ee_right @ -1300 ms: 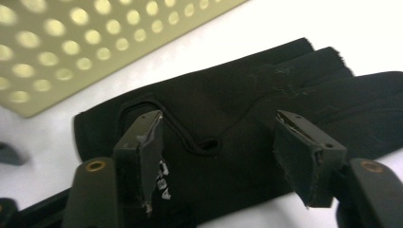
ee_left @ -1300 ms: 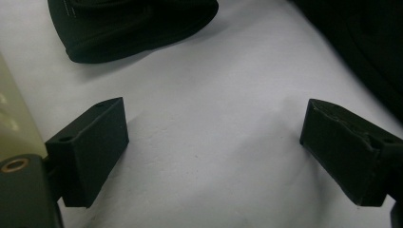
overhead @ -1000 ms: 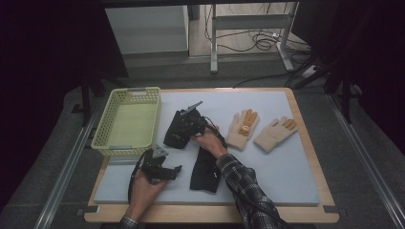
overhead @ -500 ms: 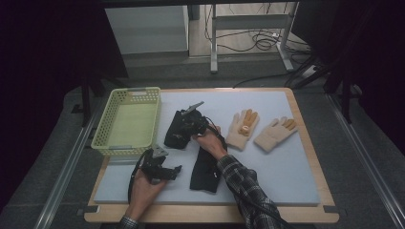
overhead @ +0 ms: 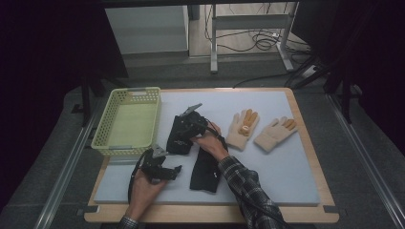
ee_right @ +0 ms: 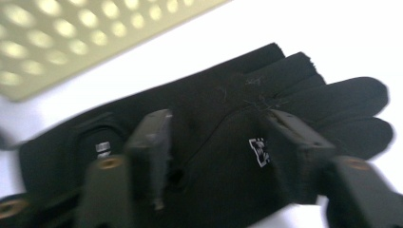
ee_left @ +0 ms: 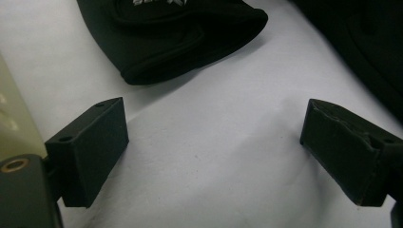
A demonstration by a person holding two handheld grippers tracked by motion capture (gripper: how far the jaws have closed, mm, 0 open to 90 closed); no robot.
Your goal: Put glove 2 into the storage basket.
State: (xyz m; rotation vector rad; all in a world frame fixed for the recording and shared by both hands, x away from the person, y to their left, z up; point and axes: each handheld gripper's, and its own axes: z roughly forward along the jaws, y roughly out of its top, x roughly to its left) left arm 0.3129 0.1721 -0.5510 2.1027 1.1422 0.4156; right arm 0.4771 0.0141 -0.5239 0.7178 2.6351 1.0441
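Observation:
A black glove (overhead: 174, 145) lies flat on the white mat (overhead: 286, 167) beside the basket. My right gripper (overhead: 184, 133) hovers right over it. In the right gripper view its jaws (ee_right: 218, 126) have just been opening and stand apart above the glove (ee_right: 228, 95), with the pads off the cloth. A second black glove (overhead: 205, 171) lies under the right forearm. My left gripper (overhead: 173, 169) rests low at the mat's front left. It is open (ee_left: 214, 118) over bare mat, with the first glove's cuff (ee_left: 176, 38) just ahead.
A pale green perforated basket (overhead: 126, 121) stands at the left and shows again in the right gripper view (ee_right: 71, 42). Two beige gloves (overhead: 242, 128) (overhead: 275, 133) lie at the right of the mat. A table leg and cables lie beyond the far edge.
The right hand has shifted only slightly over the black glove. The left hand and the gloves have stayed where they were.

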